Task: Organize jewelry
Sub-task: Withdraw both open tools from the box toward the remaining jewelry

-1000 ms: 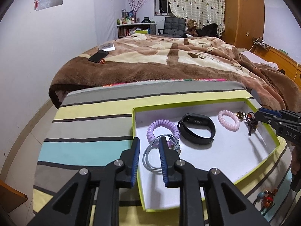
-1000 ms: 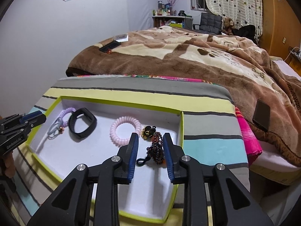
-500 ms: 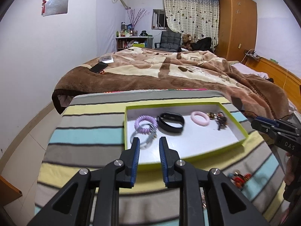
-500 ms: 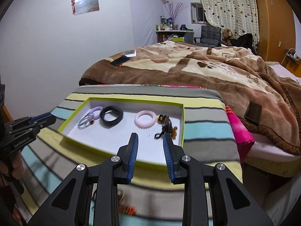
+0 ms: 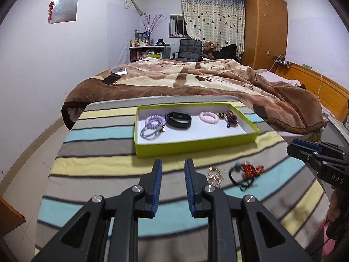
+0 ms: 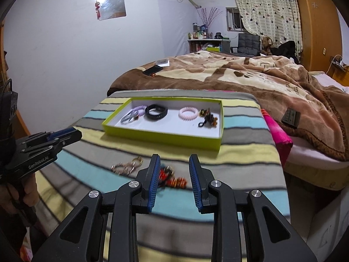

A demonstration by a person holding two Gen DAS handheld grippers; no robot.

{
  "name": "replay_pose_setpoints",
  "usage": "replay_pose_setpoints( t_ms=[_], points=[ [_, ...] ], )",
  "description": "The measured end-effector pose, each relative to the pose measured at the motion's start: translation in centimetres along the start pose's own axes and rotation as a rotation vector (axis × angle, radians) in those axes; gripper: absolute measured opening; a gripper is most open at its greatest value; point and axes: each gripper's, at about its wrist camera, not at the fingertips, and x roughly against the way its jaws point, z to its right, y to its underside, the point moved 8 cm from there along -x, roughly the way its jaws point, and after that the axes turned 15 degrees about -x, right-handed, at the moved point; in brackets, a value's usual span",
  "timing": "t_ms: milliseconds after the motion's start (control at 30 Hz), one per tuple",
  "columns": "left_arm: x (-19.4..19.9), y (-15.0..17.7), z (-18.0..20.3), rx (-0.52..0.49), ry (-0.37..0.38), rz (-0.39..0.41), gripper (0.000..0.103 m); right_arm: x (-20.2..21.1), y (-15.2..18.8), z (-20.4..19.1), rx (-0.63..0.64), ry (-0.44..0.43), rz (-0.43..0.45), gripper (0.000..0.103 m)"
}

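Note:
A lime-green box with a white floor sits on the striped cloth. In it lie a purple coil band, a grey ring, a black wristband, a pink coil band and dark beaded pieces. On the cloth in front of the box lie a gold chain piece and a red beaded bracelet. My left gripper is open and empty, left of the gold piece. My right gripper is open above the red bracelet.
The striped cloth covers a small table at the foot of a bed with a brown blanket. A phone lies on the bed. A dark flat object lies on the blanket at right. The floor drops off at left.
Both grippers have pulled back out of the box and away from it, empty. The loose gold piece and red bracelet on the cloth have come into view.

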Motion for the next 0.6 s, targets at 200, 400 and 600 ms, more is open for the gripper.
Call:
replay_pose_setpoints(
  t_ms=[200, 400, 600],
  points=[
    [1.3, 1.3, 1.2, -0.013, 0.007, 0.004, 0.022, 1.2, 1.8, -0.2, -0.001, -0.004, -0.007, 0.028],
    [2.0, 1.9, 2.2, -0.019, 0.021, 0.006, 0.022, 1.3, 2.6, -0.1, -0.007, -0.004, -0.017, 0.028],
    [1.7, 2.3, 3.2, -0.033, 0.036, -0.001, 0.022, 0.8, 3.2, 0.1, -0.012, -0.005, -0.034, 0.028]
  ],
)
